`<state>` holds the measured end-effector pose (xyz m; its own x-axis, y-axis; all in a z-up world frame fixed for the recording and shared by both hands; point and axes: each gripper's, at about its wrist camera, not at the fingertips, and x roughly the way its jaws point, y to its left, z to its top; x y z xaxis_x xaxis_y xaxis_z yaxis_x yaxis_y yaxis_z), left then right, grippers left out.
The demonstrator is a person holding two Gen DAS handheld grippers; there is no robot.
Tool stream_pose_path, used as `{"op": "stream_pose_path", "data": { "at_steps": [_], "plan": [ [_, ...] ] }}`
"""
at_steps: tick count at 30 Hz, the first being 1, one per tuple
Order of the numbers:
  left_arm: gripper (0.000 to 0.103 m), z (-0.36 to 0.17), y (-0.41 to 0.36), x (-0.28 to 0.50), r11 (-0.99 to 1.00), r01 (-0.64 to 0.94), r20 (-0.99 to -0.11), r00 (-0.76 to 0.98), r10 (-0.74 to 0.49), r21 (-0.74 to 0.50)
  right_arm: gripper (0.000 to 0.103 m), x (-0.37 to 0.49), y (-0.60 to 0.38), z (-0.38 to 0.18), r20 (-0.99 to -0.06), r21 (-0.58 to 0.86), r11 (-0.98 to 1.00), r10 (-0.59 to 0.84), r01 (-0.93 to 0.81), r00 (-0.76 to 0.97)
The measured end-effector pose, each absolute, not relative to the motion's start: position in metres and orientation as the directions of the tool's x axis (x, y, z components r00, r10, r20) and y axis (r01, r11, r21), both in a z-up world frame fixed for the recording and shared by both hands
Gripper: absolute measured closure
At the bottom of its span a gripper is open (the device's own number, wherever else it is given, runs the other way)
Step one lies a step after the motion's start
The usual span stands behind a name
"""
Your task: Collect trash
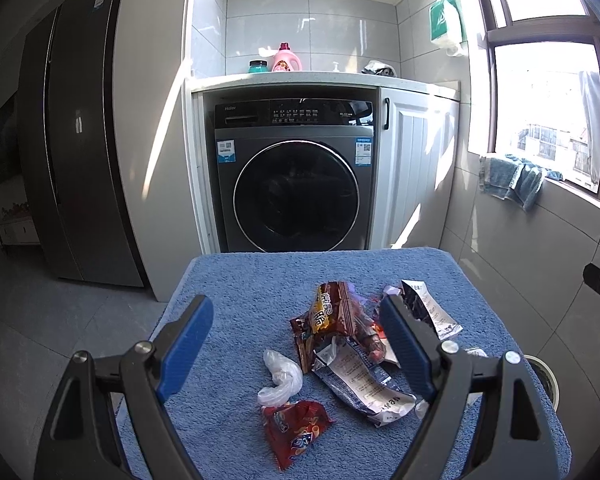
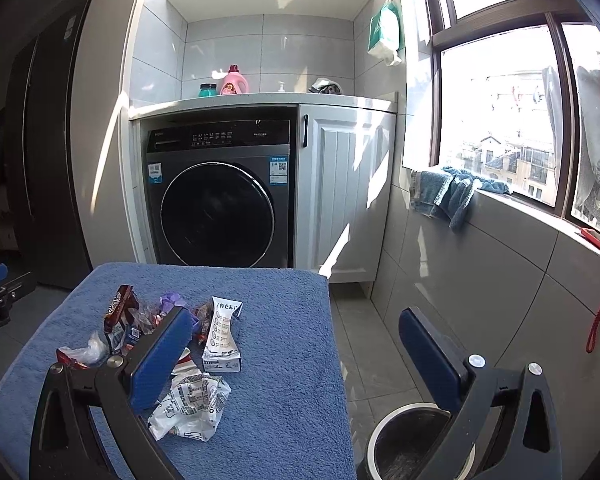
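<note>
Two grippers: both spread wide, nothing pinched.
Left gripper: hovers over the wrappers, jaws apart either side of the pile.
Right gripper: jaws apart, one over the table's right side, the other over the floor.
Trash: brown snack wrapper, red packet, clear plastic twist, white crumpled wrapper, all on the blue towel.
Bin: on the floor, just right of the table.

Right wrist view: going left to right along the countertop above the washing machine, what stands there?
Teal jar → pink detergent bottle → small white pump bottle → crumpled bundle near the right end of the countertop.
</note>
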<state>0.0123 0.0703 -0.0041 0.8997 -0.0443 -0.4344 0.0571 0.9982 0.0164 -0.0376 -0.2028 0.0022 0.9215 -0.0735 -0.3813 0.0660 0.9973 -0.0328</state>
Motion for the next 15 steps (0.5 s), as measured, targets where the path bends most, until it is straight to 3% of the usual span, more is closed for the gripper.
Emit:
{"op": "stream_pose_path", "data": {
  "at_steps": [15],
  "plan": [
    [0.018,-0.012,0.082,0.016,0.998,0.060,-0.454,0.889,-0.057,-0.008,0.000,-0.031,-0.187,0.000,-0.406,-0.061,0.998,-0.055,0.033,0.912]
  ]
}}
